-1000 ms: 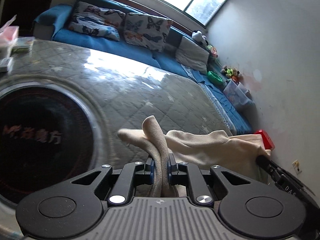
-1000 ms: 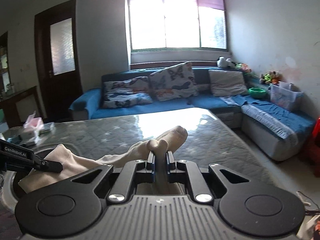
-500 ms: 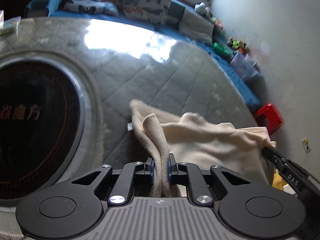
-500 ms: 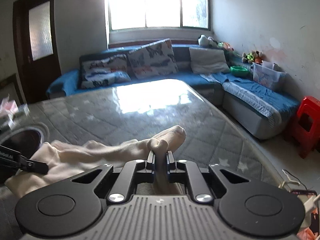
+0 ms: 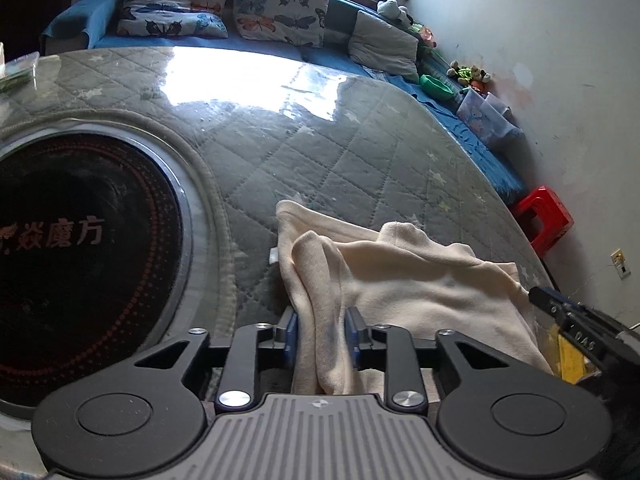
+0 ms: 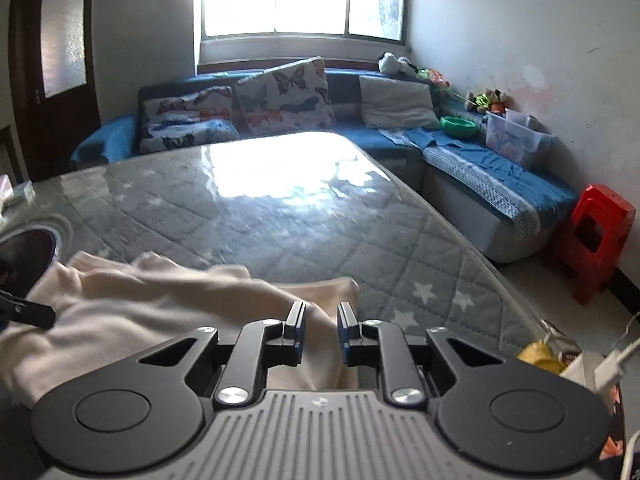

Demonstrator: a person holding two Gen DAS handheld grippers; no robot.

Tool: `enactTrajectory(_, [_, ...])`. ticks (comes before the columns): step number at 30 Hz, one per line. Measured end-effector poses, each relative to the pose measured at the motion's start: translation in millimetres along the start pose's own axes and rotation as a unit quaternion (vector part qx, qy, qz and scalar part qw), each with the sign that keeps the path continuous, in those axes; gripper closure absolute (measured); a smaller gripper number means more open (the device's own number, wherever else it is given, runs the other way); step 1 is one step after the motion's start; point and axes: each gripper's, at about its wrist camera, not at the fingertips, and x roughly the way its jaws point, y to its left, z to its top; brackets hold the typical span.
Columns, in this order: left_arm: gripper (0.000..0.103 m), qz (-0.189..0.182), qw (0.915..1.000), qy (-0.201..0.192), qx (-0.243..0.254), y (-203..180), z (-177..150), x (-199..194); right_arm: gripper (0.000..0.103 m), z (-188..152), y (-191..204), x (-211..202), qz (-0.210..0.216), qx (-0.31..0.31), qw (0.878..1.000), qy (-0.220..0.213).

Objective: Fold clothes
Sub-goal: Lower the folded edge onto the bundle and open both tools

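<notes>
A cream garment (image 5: pixel 420 280) lies on the grey quilted table top (image 5: pixel 320 152) near its front edge. My left gripper (image 5: pixel 322 334) is open, its jaws apart with a loose fold of the cloth still lying between them. My right gripper (image 6: pixel 320 330) is open too, just above the garment's right edge (image 6: pixel 312 292), with nothing pinched. In the left wrist view the right gripper's tip (image 5: pixel 560 308) shows at the garment's right end. In the right wrist view the left gripper's tip (image 6: pixel 28 310) shows at the garment's left end.
A round black cooktop (image 5: pixel 60 240) with a metal rim is set in the table at the left. A blue corner sofa (image 6: pixel 460 160) with butterfly cushions stands behind. A red stool (image 6: pixel 596 236) is on the floor at the right. Small items (image 5: pixel 16 72) lie at the far left.
Both grippers lowered the garment onto the table and opened. The cloth ends that stood up between the jaws have dropped flat.
</notes>
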Motion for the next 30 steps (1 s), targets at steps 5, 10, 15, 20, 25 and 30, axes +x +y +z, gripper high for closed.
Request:
enactTrajectory(5, [0.063,0.017,0.9994,-0.023,0.019,-1.5,0.6,-3.2,0.086,7.7,16.9,16.2,0.044,-0.001,0.999,0.011])
enactTrajectory(10, [0.061,0.031,0.9982,-0.037,0.036,0.2,1.0,-6.1,0.086,13.8,35.9,38.0,0.069,-0.004,0.997,0.022])
enactTrajectory(15, [0.058,0.036,0.9976,-0.041,0.042,0.9,0.6,-5.7,0.083,18.1,51.5,53.2,0.077,-0.025,0.996,0.024])
enactTrajectory(20, [0.058,0.035,0.9974,-0.044,0.046,0.8,-0.3,-6.5,0.079,20.3,55.5,53.4,0.08,-0.029,0.996,0.019])
enactTrajectory(25, [0.056,0.036,0.9967,-0.048,0.055,-1.6,-2.0,-8.3,0.075,14.5,57.1,31.6,0.098,-0.031,0.995,0.009])
enactTrajectory(30, [0.056,0.042,0.9962,-0.044,0.061,-3.8,-5.4,-6.4,0.071,0.4,70.0,16.3,0.12,-0.047,0.992,0.013])
